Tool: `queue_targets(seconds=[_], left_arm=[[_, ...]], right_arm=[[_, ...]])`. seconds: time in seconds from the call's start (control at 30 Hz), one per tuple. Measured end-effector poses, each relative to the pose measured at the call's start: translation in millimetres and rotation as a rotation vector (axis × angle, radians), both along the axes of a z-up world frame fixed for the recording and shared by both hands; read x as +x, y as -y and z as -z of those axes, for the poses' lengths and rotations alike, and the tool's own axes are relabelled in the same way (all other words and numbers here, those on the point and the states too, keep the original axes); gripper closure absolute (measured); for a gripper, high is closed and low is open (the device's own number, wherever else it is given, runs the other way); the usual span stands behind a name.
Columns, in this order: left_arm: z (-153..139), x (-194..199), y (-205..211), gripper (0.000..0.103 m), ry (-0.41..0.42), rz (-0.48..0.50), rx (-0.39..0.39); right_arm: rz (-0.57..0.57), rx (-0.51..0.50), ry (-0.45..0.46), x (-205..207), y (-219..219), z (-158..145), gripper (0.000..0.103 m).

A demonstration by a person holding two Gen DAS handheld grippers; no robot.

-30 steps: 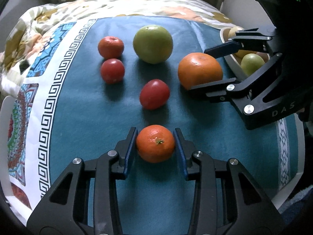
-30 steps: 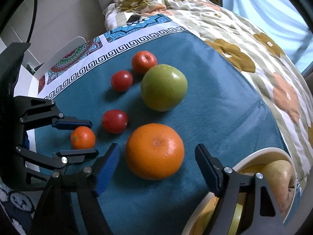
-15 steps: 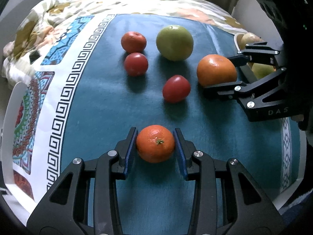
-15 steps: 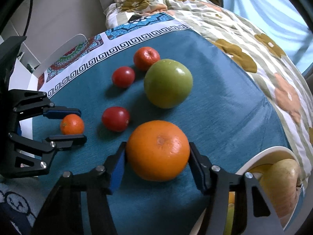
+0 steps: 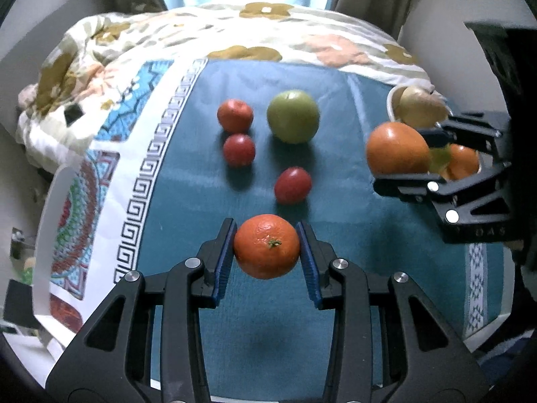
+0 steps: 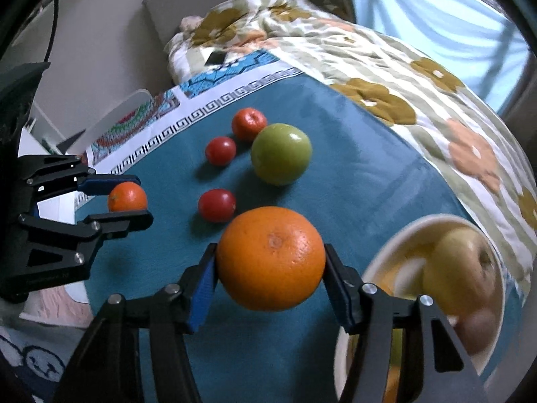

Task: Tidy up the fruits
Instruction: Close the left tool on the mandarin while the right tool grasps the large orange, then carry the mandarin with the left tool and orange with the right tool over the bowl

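Note:
My left gripper is shut on a small tangerine, held a little above the teal cloth; the same gripper and tangerine show at the left of the right wrist view. My right gripper is shut on a large orange, lifted off the cloth beside the white bowl. In the left wrist view that orange hangs at the right in the right gripper. On the cloth lie a green apple, two red tomatoes and a red-orange fruit.
The white bowl holds a yellowish apple and other fruit. A floral quilt lies bunched behind the cloth. A white tray edge shows at the left. The cloth's patterned border runs along its left side.
The right gripper closed on the large orange and lifted it toward the bowl. The left gripper rose with the tangerine in its grip.

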State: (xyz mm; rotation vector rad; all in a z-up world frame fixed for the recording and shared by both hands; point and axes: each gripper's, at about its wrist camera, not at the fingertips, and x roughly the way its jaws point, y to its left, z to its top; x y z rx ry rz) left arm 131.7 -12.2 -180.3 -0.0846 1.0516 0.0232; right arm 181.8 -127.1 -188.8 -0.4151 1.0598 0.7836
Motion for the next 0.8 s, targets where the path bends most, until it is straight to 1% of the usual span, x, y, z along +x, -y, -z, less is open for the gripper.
queue_targets(seconds=[0.23,0.4,0.6,0.8], left_arm=[[-31,8,20,0.062,0.048,0.04,0.003],[-52,21,47,0.062,0.091,0.115,0.023],[-66,44,81,0.062,0.124,0.214,0.026],[-65,72,124,0.062,0.125,0.327,0.008]], right_arm=[[0.106,0.014,0.017,-10,35,-27,0.048],[0.195,0.024,0.051,-14,69,-48,0.048],[0.339,0.035,0.084,-14,113,-64,0.048],[0.454,0.037,0.107,-10,152,-69,0.048]])
